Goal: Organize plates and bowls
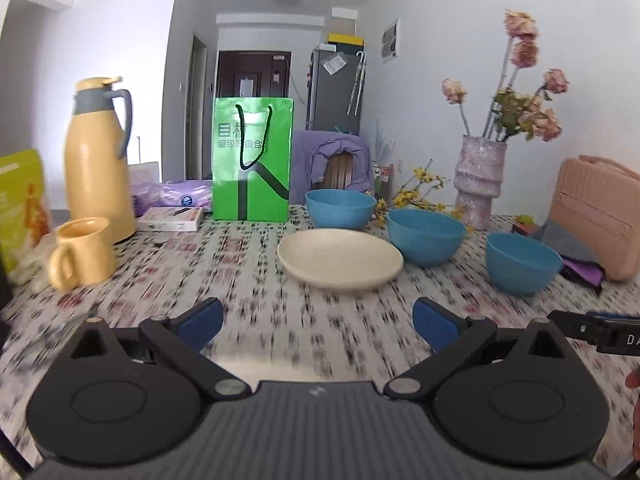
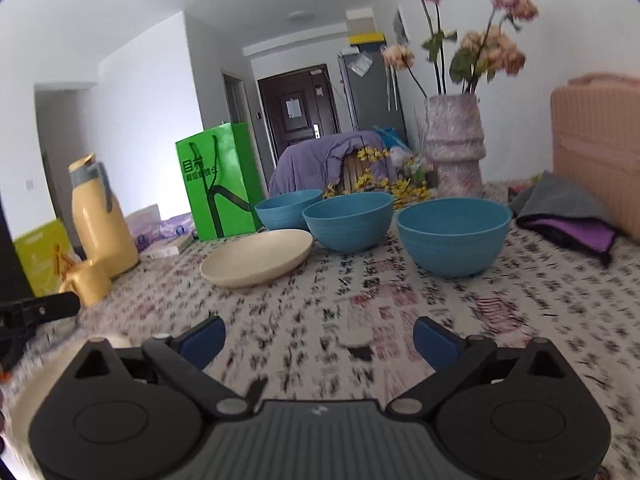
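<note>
A cream plate point(image 1: 341, 258) lies on the patterned table, with three blue bowls behind and to its right: a far one point(image 1: 340, 208), a middle one point(image 1: 426, 236) and a near right one point(image 1: 522, 263). My left gripper point(image 1: 318, 324) is open and empty, in front of the plate. In the right wrist view the plate point(image 2: 258, 257) and the three bowls point(image 2: 288, 210) point(image 2: 347, 221) point(image 2: 453, 235) stand ahead. My right gripper point(image 2: 319, 342) is open and empty. A second cream plate point(image 2: 36, 384) lies partly hidden under its left side.
A yellow thermos point(image 1: 98, 160), yellow mug point(image 1: 82, 252), green paper bag point(image 1: 252, 160) and small box point(image 1: 170, 218) stand at the left back. A vase of flowers point(image 1: 478, 180), pink case point(image 1: 596, 212) and folded cloths point(image 2: 568, 220) are at the right.
</note>
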`<control>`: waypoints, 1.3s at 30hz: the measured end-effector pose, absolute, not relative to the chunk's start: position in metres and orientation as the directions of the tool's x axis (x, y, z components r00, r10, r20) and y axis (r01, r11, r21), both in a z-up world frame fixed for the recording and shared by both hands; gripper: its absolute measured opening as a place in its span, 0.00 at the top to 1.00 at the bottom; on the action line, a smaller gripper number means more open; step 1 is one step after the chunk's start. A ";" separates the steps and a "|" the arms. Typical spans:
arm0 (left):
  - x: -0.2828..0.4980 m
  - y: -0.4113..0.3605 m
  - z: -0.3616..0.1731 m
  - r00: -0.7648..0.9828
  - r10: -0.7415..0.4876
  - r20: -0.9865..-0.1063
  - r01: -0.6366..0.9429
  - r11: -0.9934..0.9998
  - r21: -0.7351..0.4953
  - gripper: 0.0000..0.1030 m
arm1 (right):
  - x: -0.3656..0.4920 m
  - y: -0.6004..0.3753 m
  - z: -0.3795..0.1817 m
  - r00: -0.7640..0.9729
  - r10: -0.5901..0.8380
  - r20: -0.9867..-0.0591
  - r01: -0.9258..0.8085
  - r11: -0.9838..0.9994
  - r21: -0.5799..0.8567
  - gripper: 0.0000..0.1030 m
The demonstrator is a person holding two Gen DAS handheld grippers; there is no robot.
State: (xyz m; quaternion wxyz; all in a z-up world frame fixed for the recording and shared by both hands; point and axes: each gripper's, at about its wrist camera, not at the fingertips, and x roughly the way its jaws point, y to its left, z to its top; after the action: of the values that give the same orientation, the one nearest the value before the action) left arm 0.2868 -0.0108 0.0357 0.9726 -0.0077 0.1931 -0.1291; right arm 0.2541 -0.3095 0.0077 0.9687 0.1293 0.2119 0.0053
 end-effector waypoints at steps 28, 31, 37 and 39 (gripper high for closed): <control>0.583 -0.023 -0.006 0.714 -0.278 -0.642 0.200 0.961 -0.193 0.31 | 0.516 -0.285 -0.039 0.841 0.143 -0.521 0.020 0.955 0.295 0.61; 0.592 -0.024 -0.014 0.704 -0.275 -0.655 0.194 0.961 -0.196 0.31 | 0.518 -0.287 -0.043 0.847 0.146 -0.511 0.025 0.950 0.313 0.63; 0.605 -0.024 -0.030 0.668 -0.277 -0.691 0.183 0.961 -0.208 0.59 | 0.519 -0.285 -0.047 0.843 0.152 -0.517 0.012 0.954 0.300 0.71; 0.608 -0.022 -0.035 0.652 -0.292 -0.700 0.181 0.956 -0.230 0.73 | 0.519 -0.284 -0.047 0.843 0.141 -0.520 0.016 0.958 0.285 0.74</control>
State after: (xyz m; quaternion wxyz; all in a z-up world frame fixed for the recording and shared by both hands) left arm 0.6085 -0.0221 -0.0347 0.9061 -0.0696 0.3965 -0.1304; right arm 0.5190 -0.2836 -0.0472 0.9495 0.1403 0.2786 0.0330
